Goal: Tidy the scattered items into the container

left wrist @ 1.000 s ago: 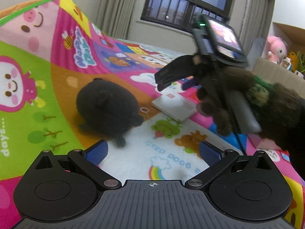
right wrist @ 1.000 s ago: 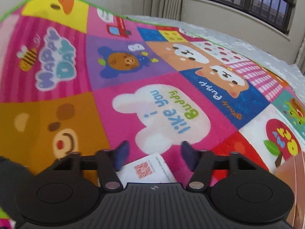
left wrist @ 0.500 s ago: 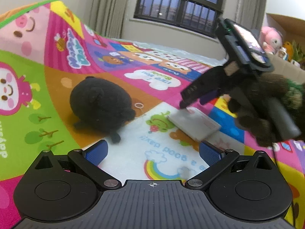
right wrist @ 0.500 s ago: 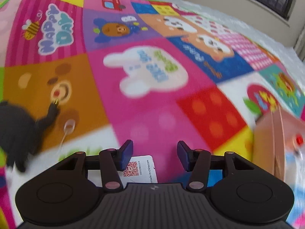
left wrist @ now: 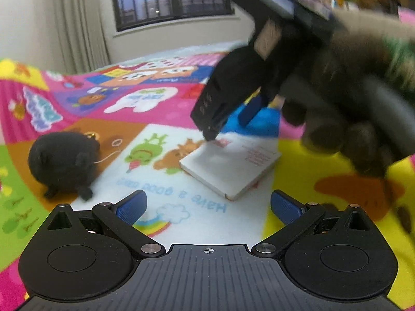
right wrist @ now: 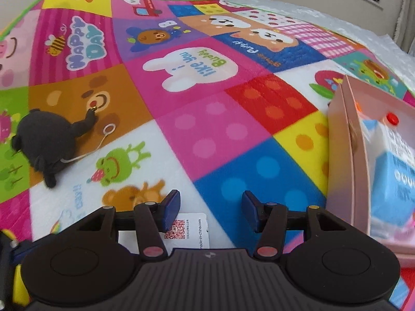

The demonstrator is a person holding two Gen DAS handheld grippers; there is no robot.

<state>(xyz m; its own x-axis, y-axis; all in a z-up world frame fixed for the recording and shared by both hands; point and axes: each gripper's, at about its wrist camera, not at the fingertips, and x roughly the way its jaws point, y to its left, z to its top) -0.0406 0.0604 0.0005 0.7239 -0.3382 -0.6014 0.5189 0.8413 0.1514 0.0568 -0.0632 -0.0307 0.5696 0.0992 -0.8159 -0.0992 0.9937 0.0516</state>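
- My right claw (right wrist: 211, 208) hung spread just above the white box (left wrist: 229, 167), which lay flat on the play mat (right wrist: 215, 134), well apart from the pink container (right wrist: 350, 140).
- My left claw (left wrist: 207, 204) was spread, empty, near the box.
- I judged it best to straddle the box's edges squarely before closing.

The play mat (right wrist: 212, 134) carried most of the words: "HAPPY DAY" beside a bee on a pink striped square, "like you Buddy" across a white rabbit shape, and upside-down "Have a good" under a frog in the left wrist view. The white box (right wrist: 186, 229) showed a QR code and "made-in-china.com". Red print on the box's top was too blurred to read.
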